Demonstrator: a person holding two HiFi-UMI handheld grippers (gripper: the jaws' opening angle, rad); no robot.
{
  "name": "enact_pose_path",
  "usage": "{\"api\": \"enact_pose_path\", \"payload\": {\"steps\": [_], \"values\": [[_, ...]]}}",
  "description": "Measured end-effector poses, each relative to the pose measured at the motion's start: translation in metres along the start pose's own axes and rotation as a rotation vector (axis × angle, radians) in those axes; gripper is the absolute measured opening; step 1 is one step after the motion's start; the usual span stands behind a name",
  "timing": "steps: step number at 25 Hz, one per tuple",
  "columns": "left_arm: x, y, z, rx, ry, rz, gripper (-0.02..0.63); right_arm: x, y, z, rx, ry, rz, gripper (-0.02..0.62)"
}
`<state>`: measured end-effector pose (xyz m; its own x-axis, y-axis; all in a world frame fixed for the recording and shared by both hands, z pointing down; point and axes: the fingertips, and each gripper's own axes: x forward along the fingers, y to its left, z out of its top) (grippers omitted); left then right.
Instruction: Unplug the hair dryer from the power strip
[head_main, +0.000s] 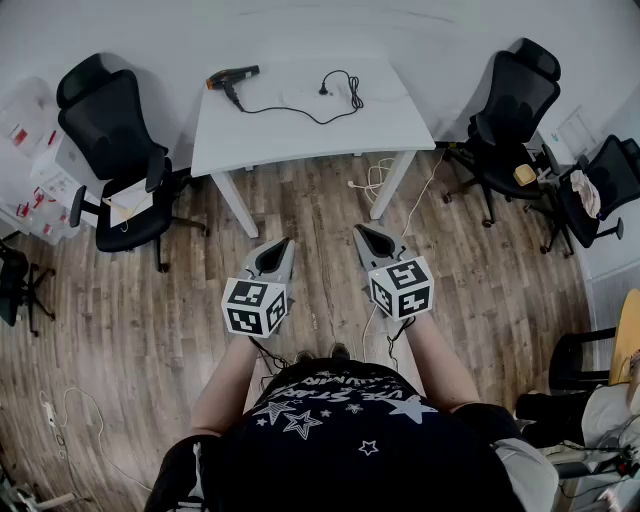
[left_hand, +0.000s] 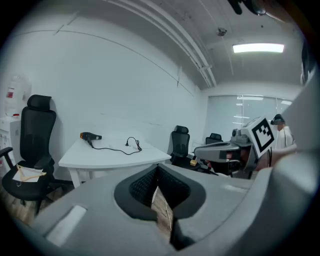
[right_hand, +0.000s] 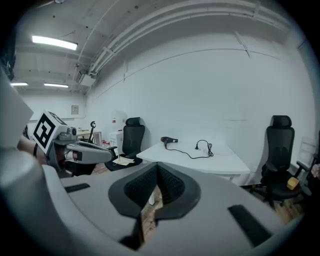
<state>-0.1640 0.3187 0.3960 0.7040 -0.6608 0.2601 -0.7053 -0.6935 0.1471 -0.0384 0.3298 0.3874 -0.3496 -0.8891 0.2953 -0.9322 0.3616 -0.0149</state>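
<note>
Across the wood floor from the white table, you stood with left gripper and right gripper both clamped shut on nothing. Well ahead, the hair dryer lay at the tabletop's far left corner, its cord ending in a plug that looked already free; no power strip showed beside it. Tugging the cord could drag the dryer off the edge, and loose floor cables could snag your step. Your shirt carried lettering too distorted to read; the marker cubes bore only patterns.
</note>
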Motion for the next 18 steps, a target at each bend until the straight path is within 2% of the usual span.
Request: {"api": "enact_pose_path", "payload": {"steps": [6, 11, 18], "values": [[-0.01, 0.003, -0.01, -0.036, -0.005, 0.022, 0.008, 0.001, 0.008, -0.003, -0.008, 0.008, 0.001, 0.008], [-0.013, -0.005, -0.018, 0.004, 0.015, 0.017, 0.008, -0.002, 0.015, -0.01, -0.008, 0.017, 0.003, 0.008], [-0.031, -0.011, -0.044, -0.038, 0.047, 0.009, 0.008, -0.008, 0.025, -0.019, 0.01, 0.009, 0.006, 0.008]]}}
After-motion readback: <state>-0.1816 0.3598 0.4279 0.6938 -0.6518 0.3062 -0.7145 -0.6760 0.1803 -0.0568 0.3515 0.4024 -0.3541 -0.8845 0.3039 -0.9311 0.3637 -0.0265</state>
